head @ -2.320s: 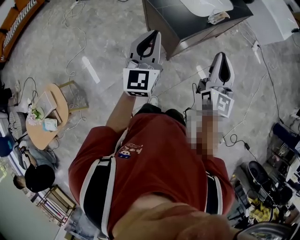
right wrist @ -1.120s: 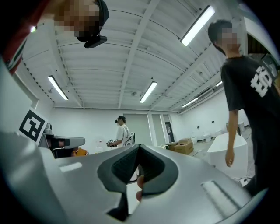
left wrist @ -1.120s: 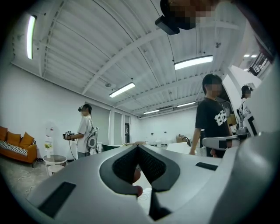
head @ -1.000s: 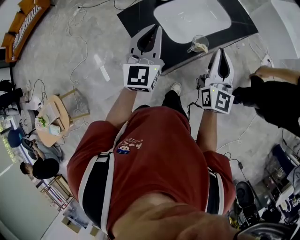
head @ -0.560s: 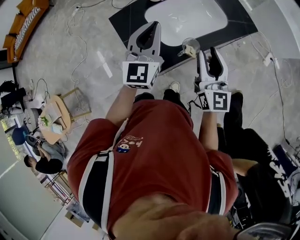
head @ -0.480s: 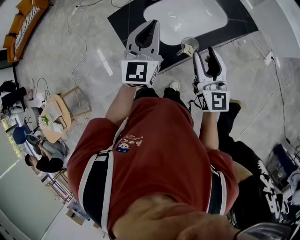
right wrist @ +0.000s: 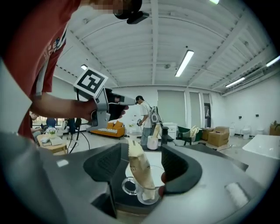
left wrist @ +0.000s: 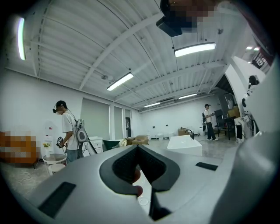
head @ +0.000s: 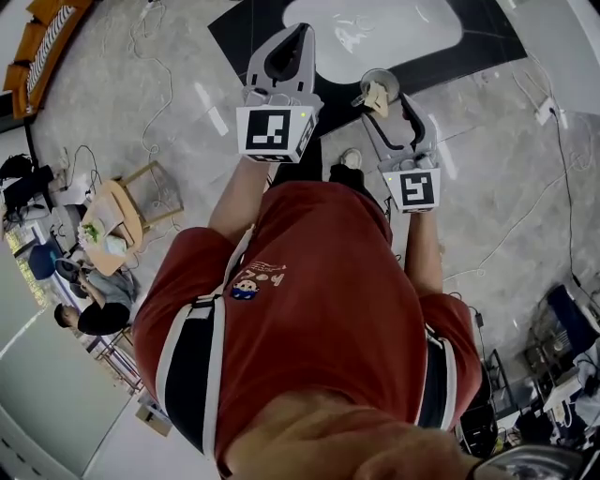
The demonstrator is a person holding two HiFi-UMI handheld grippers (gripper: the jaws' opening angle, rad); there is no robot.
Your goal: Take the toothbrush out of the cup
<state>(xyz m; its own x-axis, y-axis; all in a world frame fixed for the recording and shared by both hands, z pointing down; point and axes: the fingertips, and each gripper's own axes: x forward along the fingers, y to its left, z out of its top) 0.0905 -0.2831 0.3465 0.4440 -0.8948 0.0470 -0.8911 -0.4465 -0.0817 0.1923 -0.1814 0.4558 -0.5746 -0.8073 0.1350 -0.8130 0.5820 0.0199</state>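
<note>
Right gripper view, listed nearest first. Right tool (right wrist: 142, 152): jaws at full spread, having just been opening, and gripping nothing. The toothbrush and cup stand in the gap, with the pads clear of both. Toothbrush (right wrist: 141, 171): pale, apparently in a wrapper, leaning in the cup with its upper length well above the rim. Cup (right wrist: 148, 196): clear glass with a side handle, standing on the dark bench (head: 445, 61) near its front edge. Left tool (left wrist: 138, 150): off to the side, jaws fully together on nothing (it looks free to steady the cup if needed). White basin (head: 375, 28): set into the bench beyond the cup. Handling note, as a judgement: place the pads on the wrapped shaft above the rim, not around the glass. Close gently, then lift along the lean so the cup does not tip.
</note>
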